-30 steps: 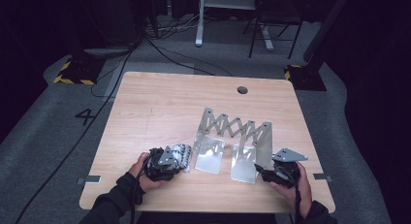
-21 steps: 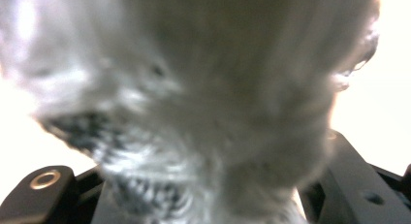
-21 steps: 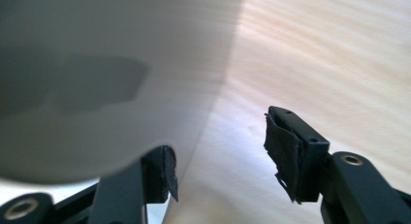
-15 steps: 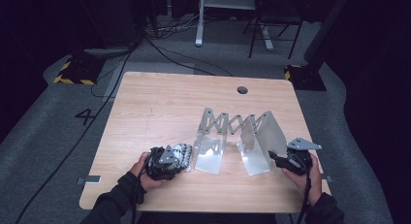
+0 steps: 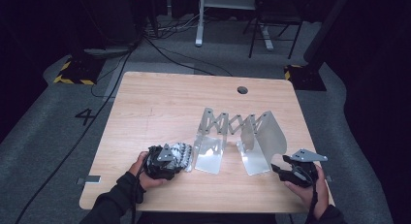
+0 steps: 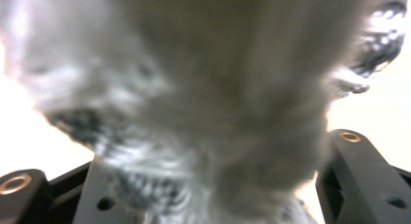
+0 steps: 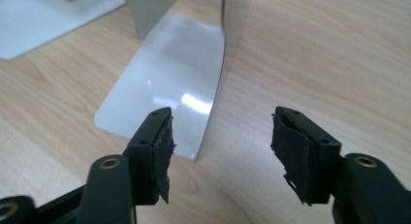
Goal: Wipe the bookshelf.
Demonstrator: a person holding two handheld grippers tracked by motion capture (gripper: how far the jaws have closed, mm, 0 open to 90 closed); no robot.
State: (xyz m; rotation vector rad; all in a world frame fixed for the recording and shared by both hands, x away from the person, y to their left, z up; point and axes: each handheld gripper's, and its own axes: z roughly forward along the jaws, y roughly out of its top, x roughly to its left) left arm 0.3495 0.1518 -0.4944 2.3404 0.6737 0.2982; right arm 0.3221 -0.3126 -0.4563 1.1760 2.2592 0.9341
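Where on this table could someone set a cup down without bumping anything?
The far half of the table, behind the folding metal rack, is bare wood, as is the left side. The near edge is crowded: the left gripper with a grey fuzzy bundle, and the right gripper.

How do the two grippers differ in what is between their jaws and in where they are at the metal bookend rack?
The left gripper has a grey fuzzy thing between its jaws, and it sits at the left end of the expanding metal bookend rack. The right gripper has nothing between its open jaws; it points at the rack's right base plate without touching it. Both are hand-held, low over the wooden table near its front edge.
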